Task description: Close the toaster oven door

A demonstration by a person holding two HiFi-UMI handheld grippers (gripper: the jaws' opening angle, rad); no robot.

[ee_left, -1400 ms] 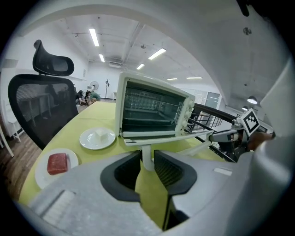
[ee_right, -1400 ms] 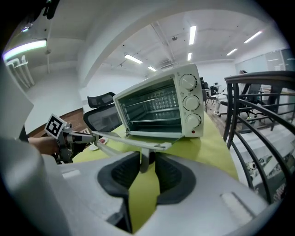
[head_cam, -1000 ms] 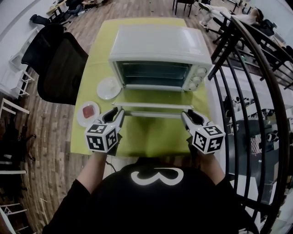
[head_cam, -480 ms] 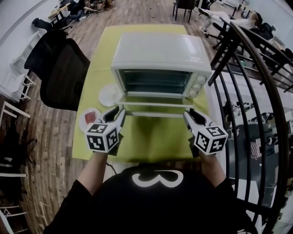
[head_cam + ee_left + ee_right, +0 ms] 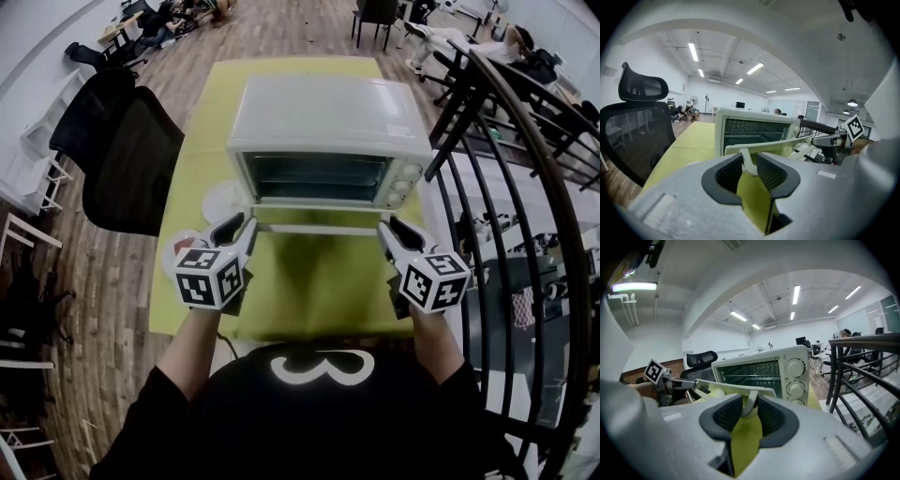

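A white toaster oven stands on the yellow-green table, its cavity open toward me. Its glass door hangs half raised, with the white handle bar along its front edge. My left gripper is shut on the handle's left end, and in the left gripper view the handle's post sits between the pads of the left gripper. The right gripper is shut on the right end, where the right gripper view shows the right gripper holding the post below the door.
A white plate lies left of the oven. A second plate with something red is partly hidden by my left gripper. A black office chair stands left of the table, a black railing close on the right. Control knobs line the oven's right side.
Both grippers have risen and moved toward the oven with the handle in them. The door has swung up from nearly flat to half raised.
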